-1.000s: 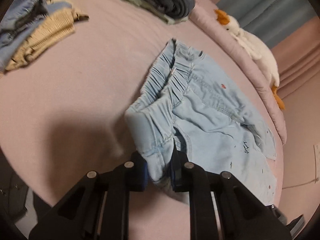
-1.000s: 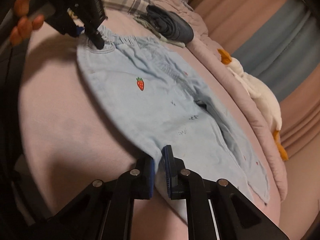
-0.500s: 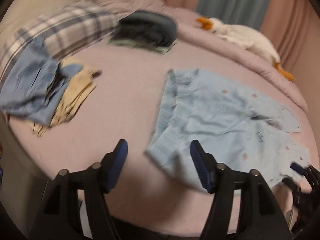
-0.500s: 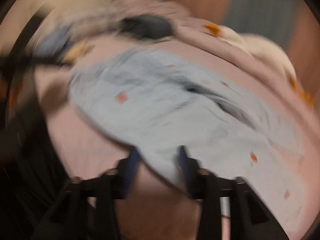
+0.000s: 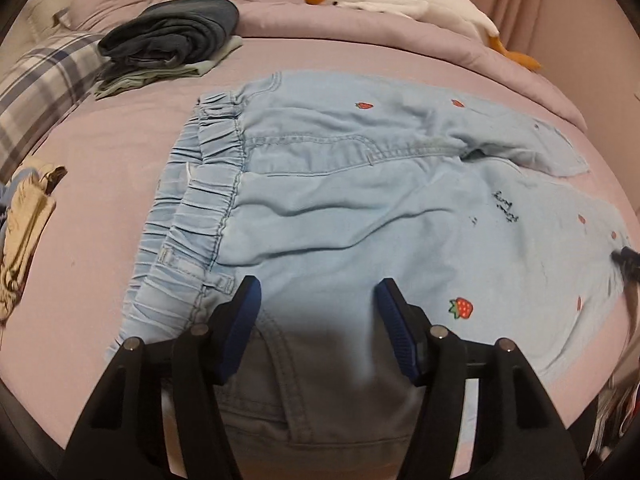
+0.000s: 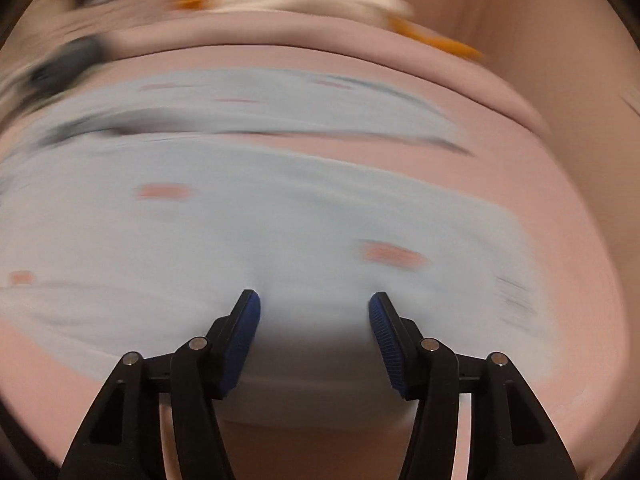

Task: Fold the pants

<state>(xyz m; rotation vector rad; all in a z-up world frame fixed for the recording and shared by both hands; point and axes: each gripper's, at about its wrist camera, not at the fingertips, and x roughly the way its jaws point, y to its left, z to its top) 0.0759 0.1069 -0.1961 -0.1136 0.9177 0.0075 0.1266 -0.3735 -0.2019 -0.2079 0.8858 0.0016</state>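
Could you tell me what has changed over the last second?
Both grippers let go: the left gripper released the waistband and the right gripper released the leg edge; both now stand open above the pants, which lie spread flat. The folded clothes and plush goose stayed put.

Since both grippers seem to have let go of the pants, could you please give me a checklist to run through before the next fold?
1. Left gripper open, holding nothing: ok.
2. Right gripper open: ok.
3. Light blue strawberry pants lying flat on the pink bed: not ok, wrinkled, with the waistband bunched.
4. Legs aligned: not ok, they spread apart.
5. Folded dark clothes and goose plush apart from the pants: ok.
6. Right wrist view sharp enough to aim: not ok, blurred.
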